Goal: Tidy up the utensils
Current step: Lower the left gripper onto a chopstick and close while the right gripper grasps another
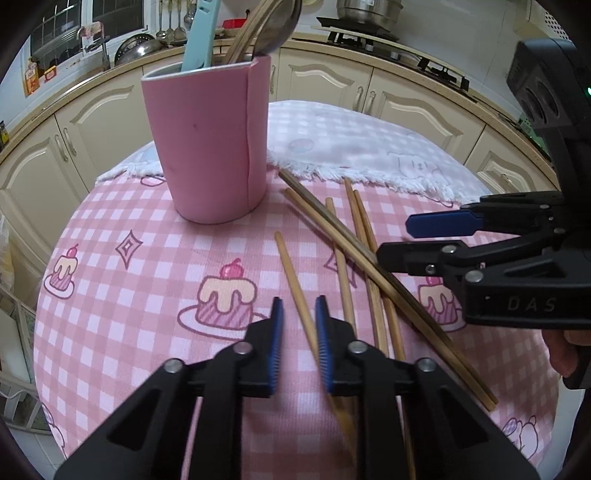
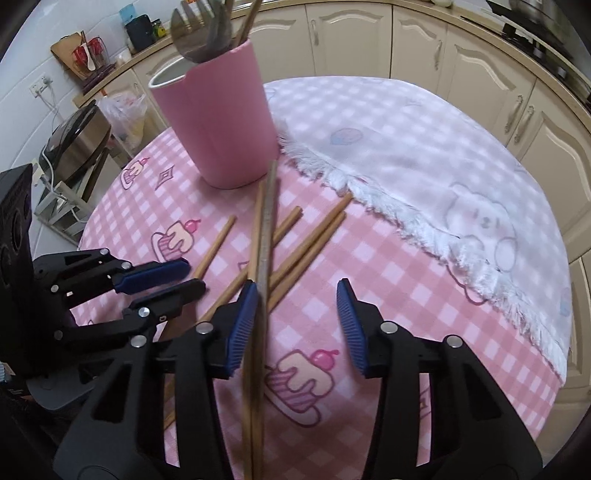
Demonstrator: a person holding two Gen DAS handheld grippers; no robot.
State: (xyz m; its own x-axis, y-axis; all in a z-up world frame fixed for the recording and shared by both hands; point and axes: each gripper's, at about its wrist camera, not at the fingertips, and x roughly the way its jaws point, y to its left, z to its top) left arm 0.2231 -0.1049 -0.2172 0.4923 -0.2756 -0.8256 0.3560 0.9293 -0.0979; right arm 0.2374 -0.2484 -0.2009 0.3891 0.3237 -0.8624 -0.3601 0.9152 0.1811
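Note:
A pink utensil holder (image 1: 207,144) stands at the back of the table with a blue handle, a metal ladle and chopsticks in it; it also shows in the right wrist view (image 2: 221,118). Several wooden chopsticks (image 1: 347,258) lie scattered on the pink checked cloth. My left gripper (image 1: 298,332) is open, low over one chopstick (image 1: 295,288) that runs between its fingers. My right gripper (image 2: 295,325) is open over a pair of long chopsticks (image 2: 264,236) that lies against its left pad. It appears in the left wrist view (image 1: 410,240) at right.
A white fringed towel (image 2: 406,155) covers the far half of the round table (image 1: 110,295). Cream kitchen cabinets (image 1: 332,77) ring the table. A stove with a pot (image 1: 369,18) is behind. An appliance (image 2: 74,144) stands on a rack at the left.

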